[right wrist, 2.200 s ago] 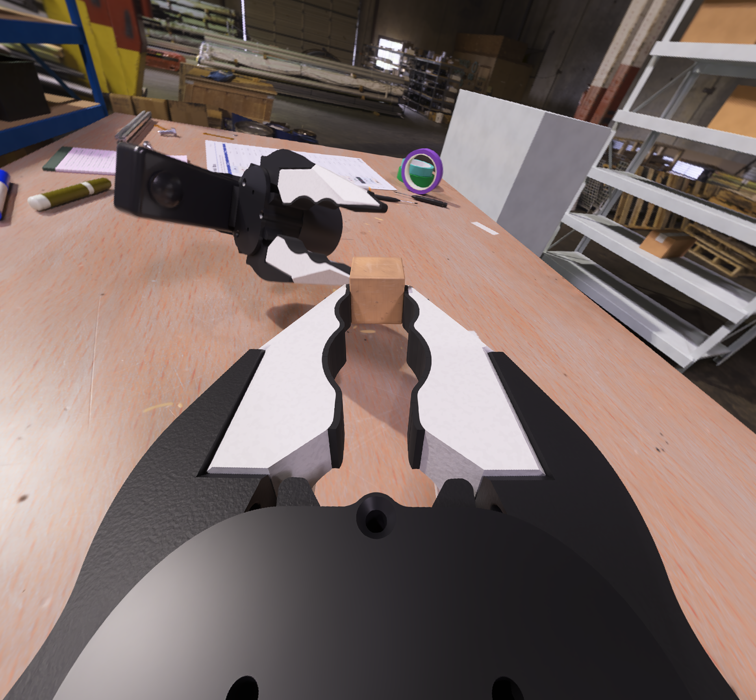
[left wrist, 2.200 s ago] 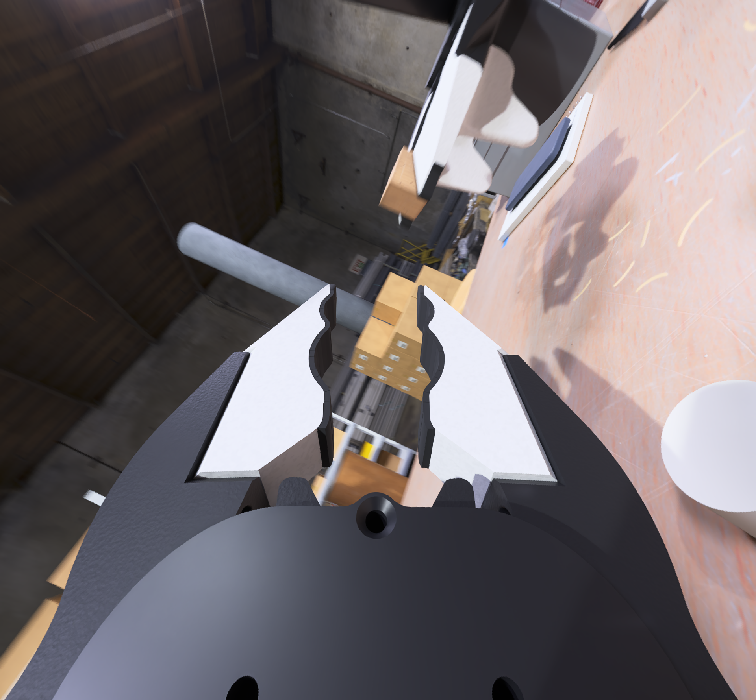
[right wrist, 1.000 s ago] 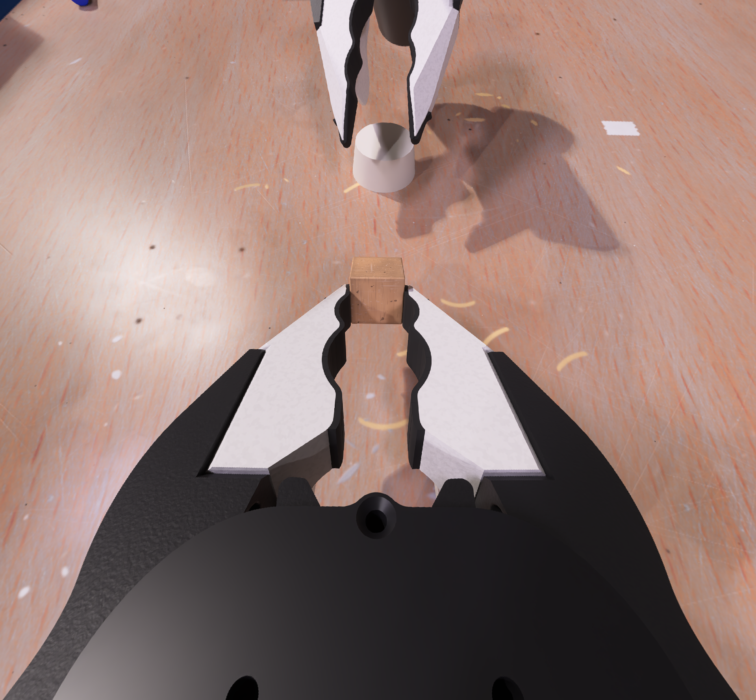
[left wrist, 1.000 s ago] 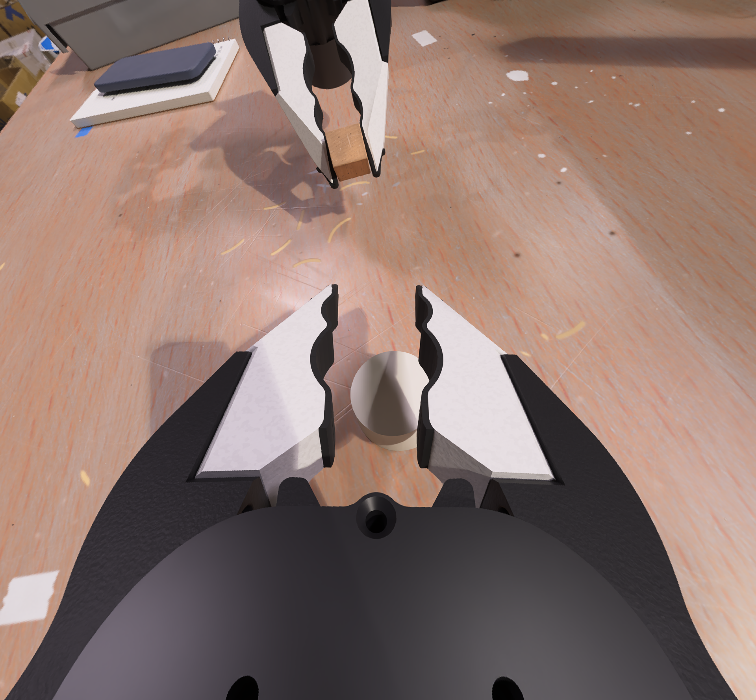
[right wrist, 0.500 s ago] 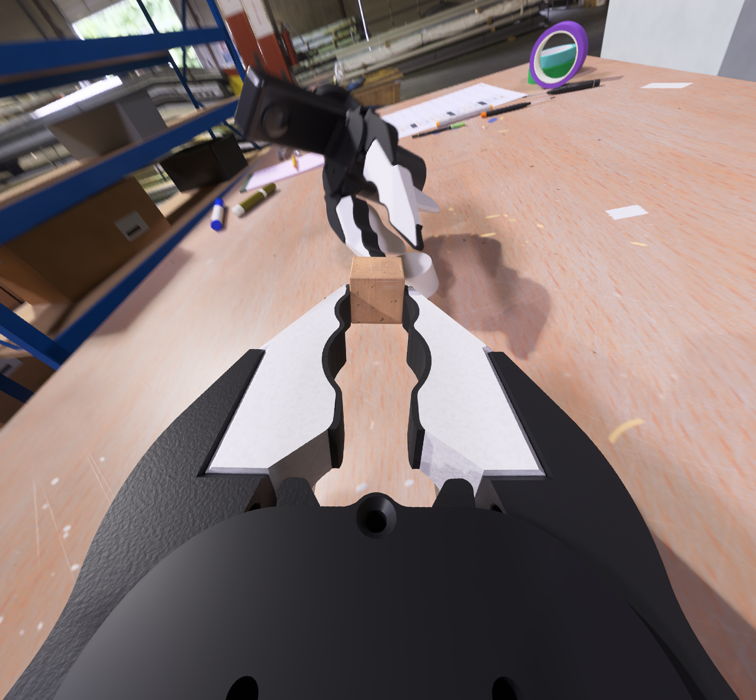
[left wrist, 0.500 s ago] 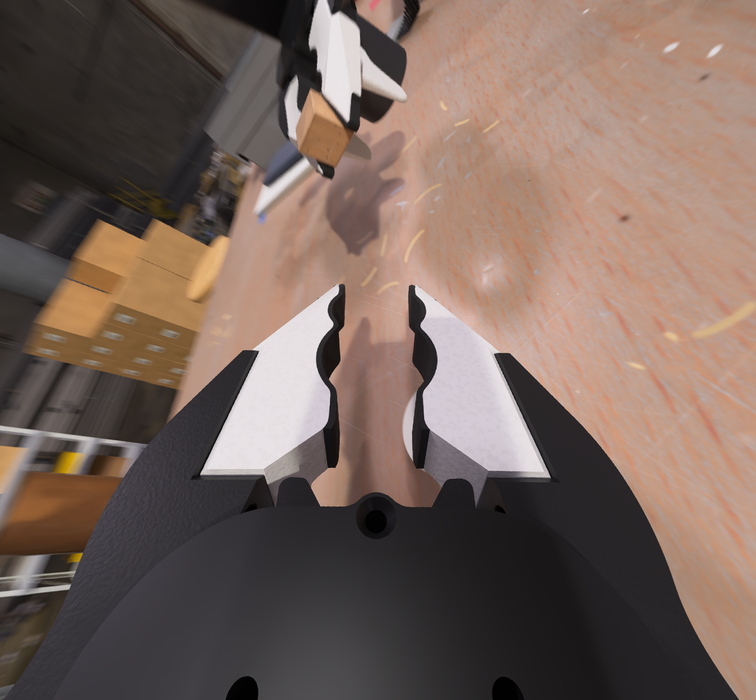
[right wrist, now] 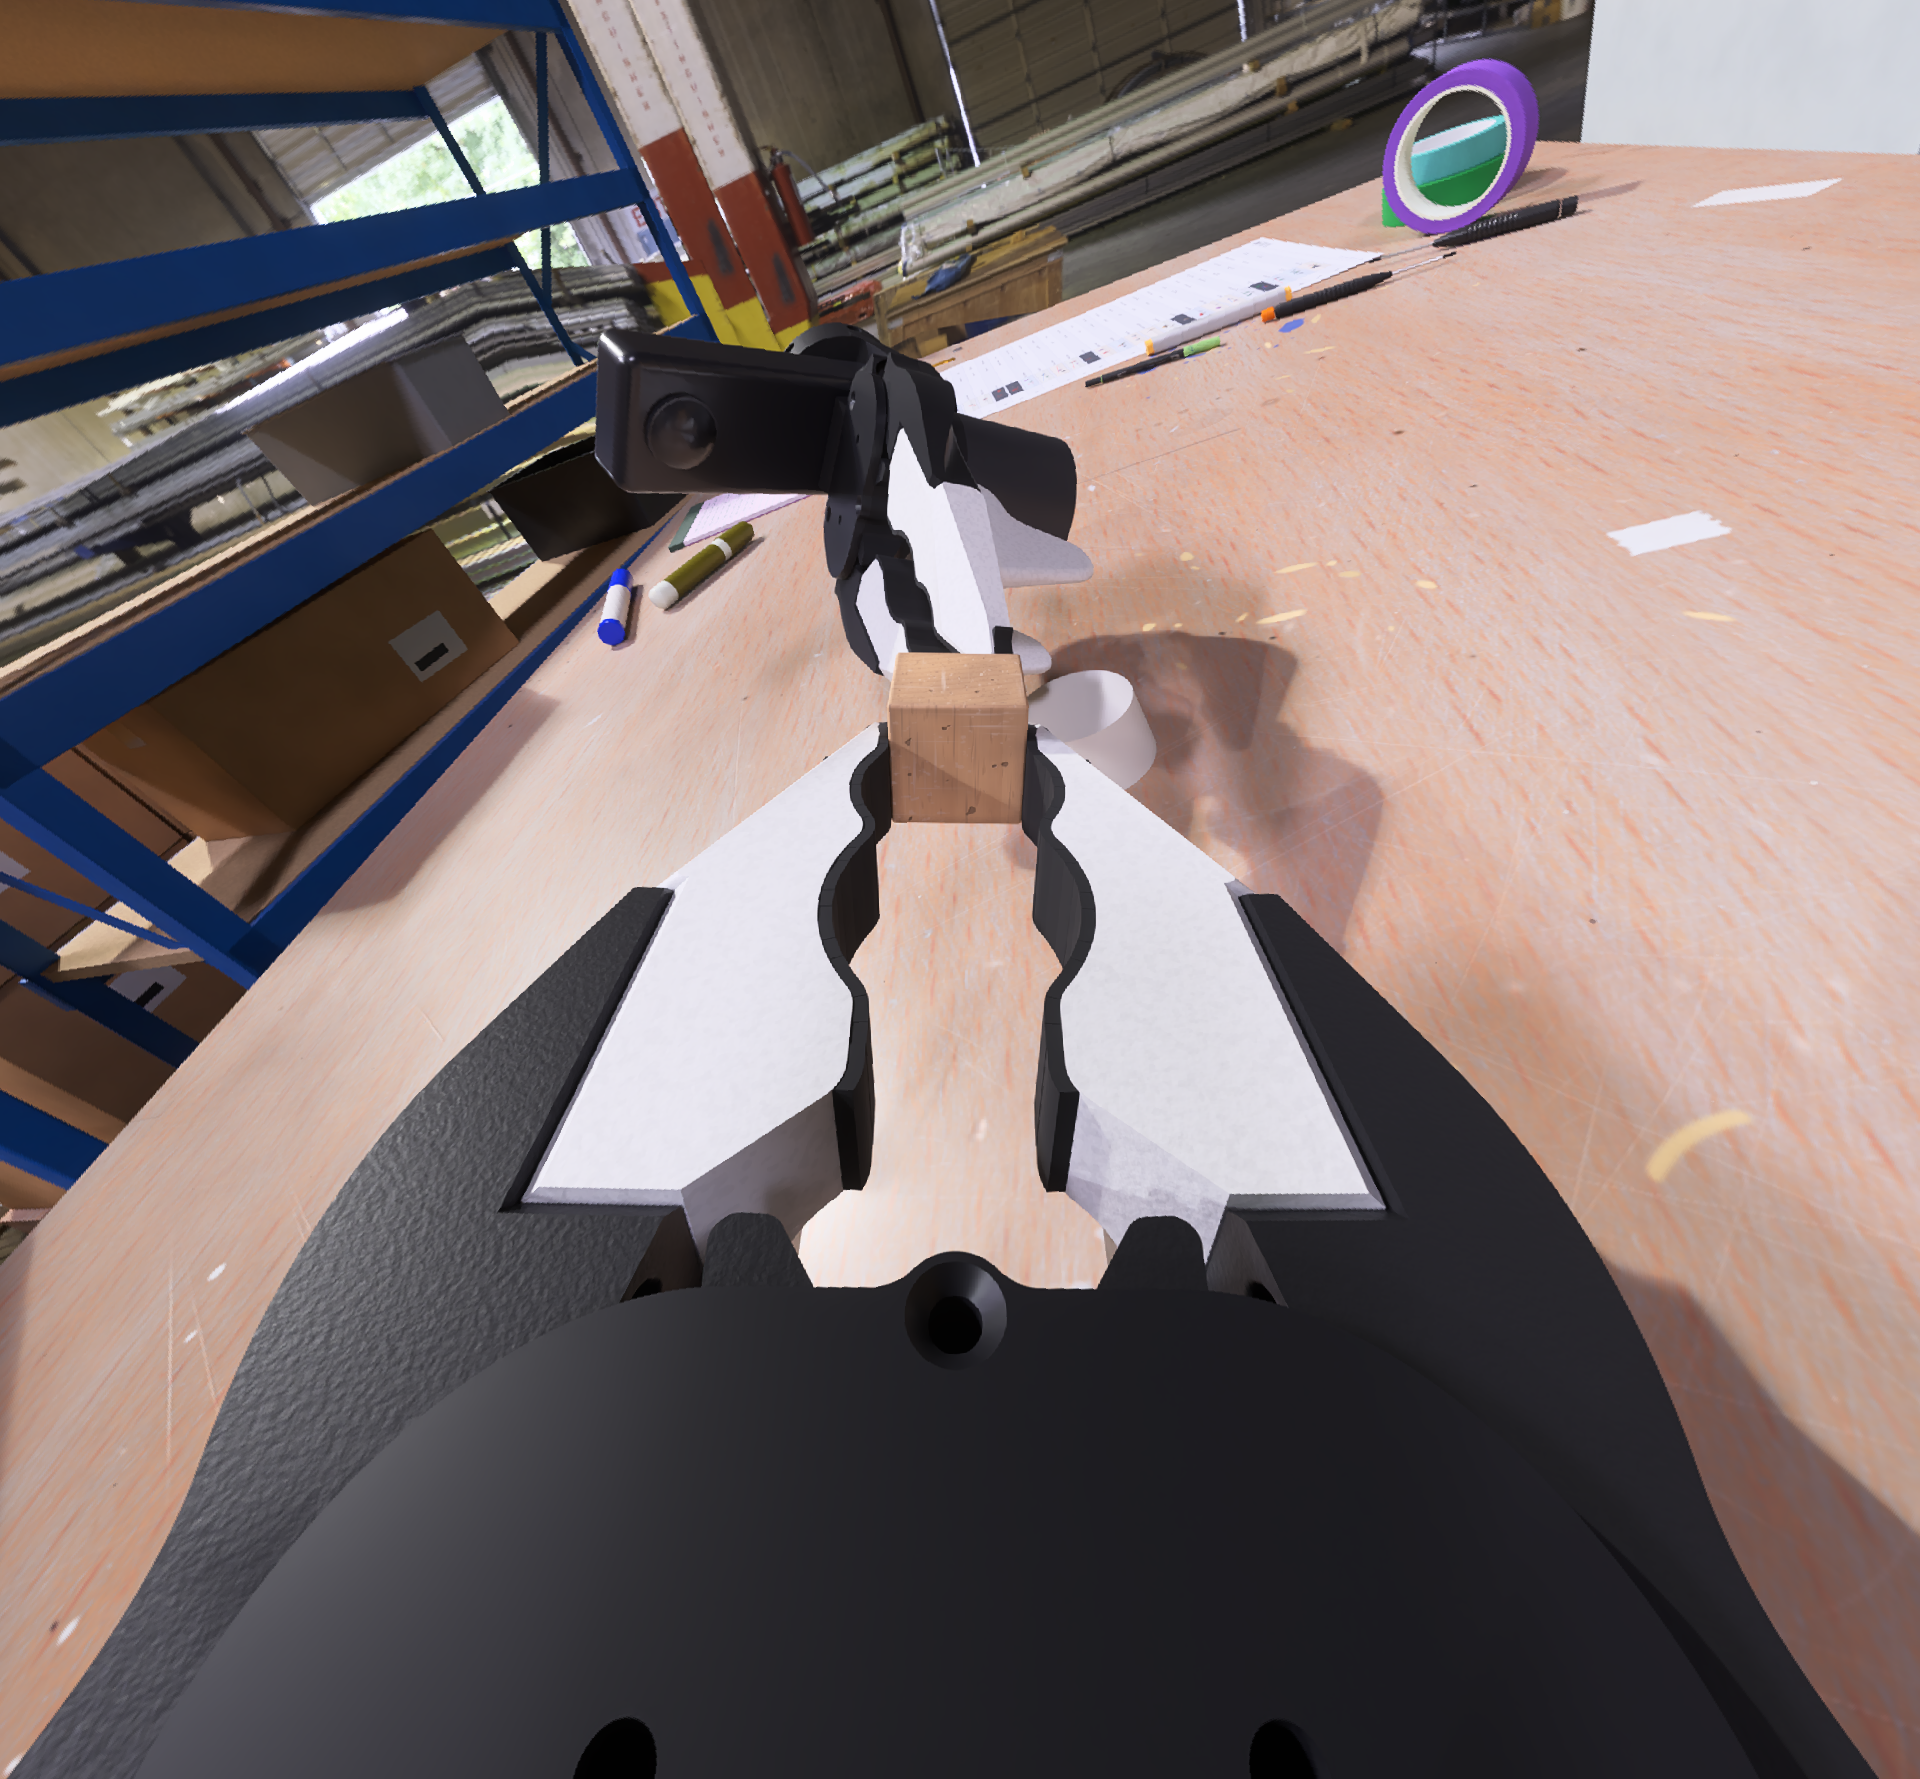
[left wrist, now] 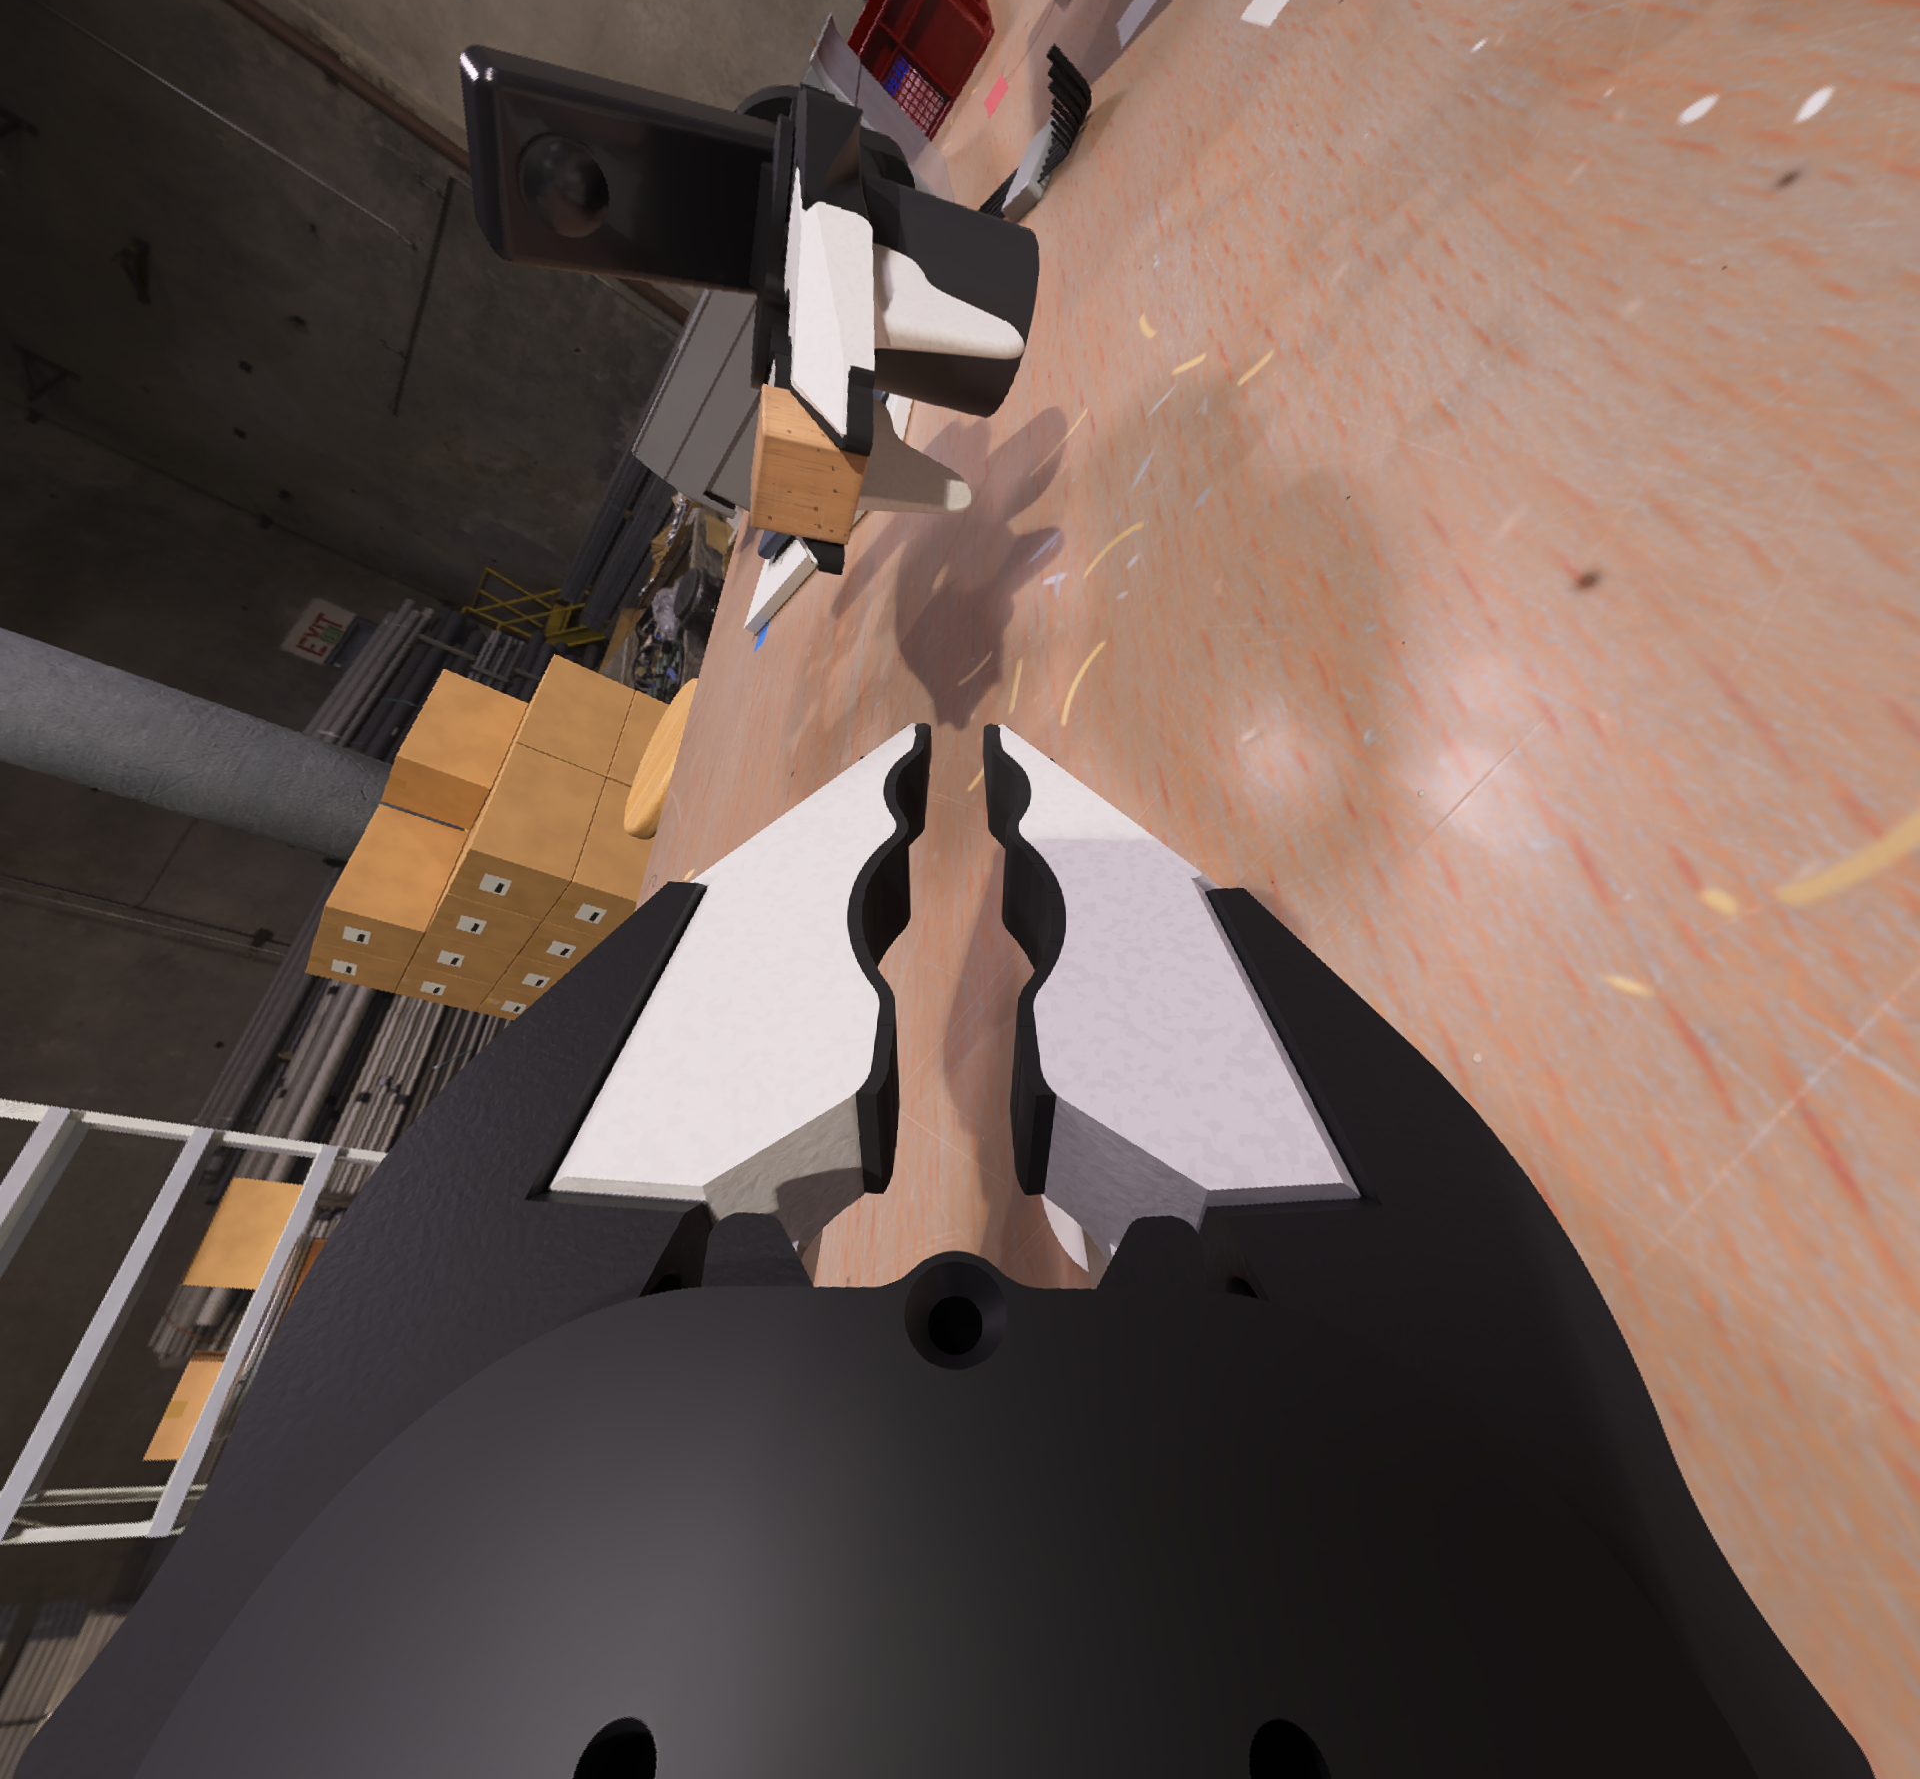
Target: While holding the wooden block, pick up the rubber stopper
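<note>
My right gripper [right wrist: 957, 737] is shut on the wooden block [right wrist: 954, 773], a small tan cube pinched at its fingertips above the table. In the left wrist view the right gripper [left wrist: 862, 456] holds the block [left wrist: 800, 472] off the table. The rubber stopper [right wrist: 1107, 727], a white tapered plug, lies on the table right beside the left gripper [right wrist: 997, 633], partly hidden behind the block. My left gripper [left wrist: 956, 742] is tilted low over the table, its jaws nearly together with only bare table showing between them. A white sliver [left wrist: 1070, 1241] shows under its right finger.
A wooden table [right wrist: 1558, 794] carries a purple tape roll [right wrist: 1460, 145], a paper sheet [right wrist: 1143, 316], pens [right wrist: 1496, 223] and markers [right wrist: 707, 560]. Blue shelving [right wrist: 312, 275] runs along one edge. A red crate [left wrist: 920, 30] and a grey box [left wrist: 696, 410] stand at the other end.
My left gripper's jaws have closed from wide open to a narrow gap. The stopper that stood between them now lies outside them. Both grippers have tilted. The block stays held.
</note>
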Tool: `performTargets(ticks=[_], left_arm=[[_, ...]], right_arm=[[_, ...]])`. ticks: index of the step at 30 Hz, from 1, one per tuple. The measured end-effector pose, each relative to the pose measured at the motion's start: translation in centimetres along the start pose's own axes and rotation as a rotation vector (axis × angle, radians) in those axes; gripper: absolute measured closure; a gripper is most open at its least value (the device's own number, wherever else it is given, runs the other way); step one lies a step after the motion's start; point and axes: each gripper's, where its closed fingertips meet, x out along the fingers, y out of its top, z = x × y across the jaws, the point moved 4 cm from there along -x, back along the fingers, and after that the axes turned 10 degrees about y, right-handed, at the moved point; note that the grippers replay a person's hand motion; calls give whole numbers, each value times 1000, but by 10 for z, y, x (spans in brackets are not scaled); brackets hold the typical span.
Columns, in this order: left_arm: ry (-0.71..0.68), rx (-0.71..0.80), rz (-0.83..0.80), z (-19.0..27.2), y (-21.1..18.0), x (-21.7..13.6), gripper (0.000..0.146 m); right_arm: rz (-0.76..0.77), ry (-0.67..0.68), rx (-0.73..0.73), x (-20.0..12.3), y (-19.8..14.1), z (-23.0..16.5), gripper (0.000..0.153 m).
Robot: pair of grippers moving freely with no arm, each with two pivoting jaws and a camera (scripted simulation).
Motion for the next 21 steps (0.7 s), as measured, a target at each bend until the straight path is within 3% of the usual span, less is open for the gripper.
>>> performTargets(ticks=[6, 21], left_arm=[[-1, -23, 11, -1, 2, -1, 145], [-87, -170, -43, -3, -5, 2, 146]], right_arm=[[-12, -6, -1, 1, -1, 1, 129], [-70, -75, -64, 2, -4, 2, 129]])
